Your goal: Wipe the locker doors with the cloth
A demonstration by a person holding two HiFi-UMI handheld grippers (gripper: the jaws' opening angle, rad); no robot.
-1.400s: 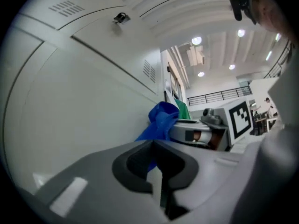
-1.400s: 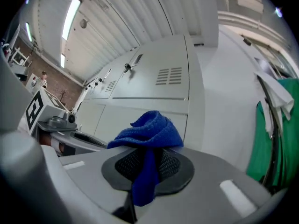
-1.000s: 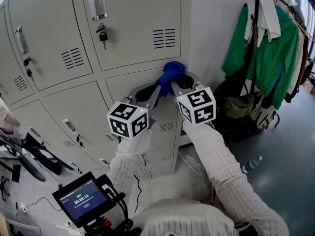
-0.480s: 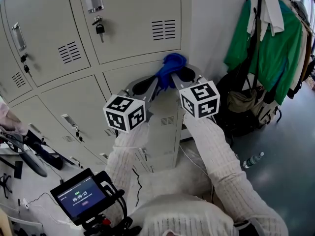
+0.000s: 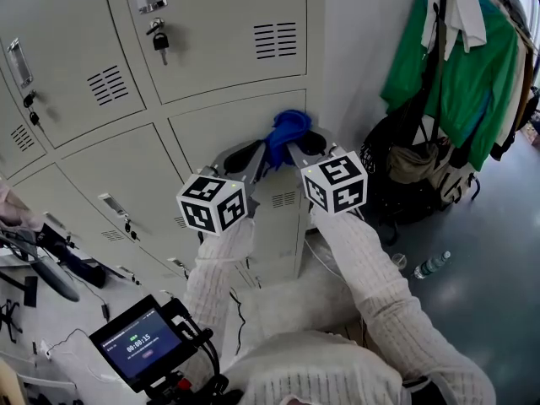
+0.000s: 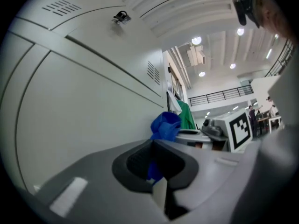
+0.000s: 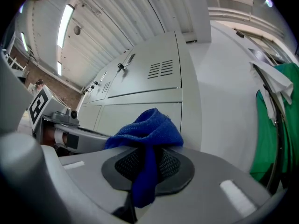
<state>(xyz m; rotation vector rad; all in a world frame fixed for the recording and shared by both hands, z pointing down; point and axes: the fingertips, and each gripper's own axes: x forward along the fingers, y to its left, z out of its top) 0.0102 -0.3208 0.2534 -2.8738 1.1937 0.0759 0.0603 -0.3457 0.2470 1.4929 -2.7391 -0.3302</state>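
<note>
A blue cloth (image 5: 285, 133) is bunched against a beige locker door (image 5: 224, 129) in the head view, just below the seam under the upper door. My left gripper (image 5: 256, 153) and right gripper (image 5: 297, 146) meet at the cloth, both shut on it. In the left gripper view the cloth (image 6: 165, 125) bulges past the closed jaws of the left gripper (image 6: 156, 161), with the door to its left. In the right gripper view the cloth (image 7: 148, 130) drapes over the right gripper (image 7: 146, 166) and a strip hangs down between its jaws.
A padlock (image 5: 158, 39) hangs on the upper door, with a vent (image 5: 277, 39) to its right. Green jackets (image 5: 451, 74) and bags (image 5: 413, 171) hang by the white wall on the right. A water bottle (image 5: 432, 265) lies on the floor. A screen device (image 5: 139, 344) sits low on the left.
Both grippers and the cloth have slid down the locker face, from the seam under the upper door onto the door below. Both stay shut on the cloth.
</note>
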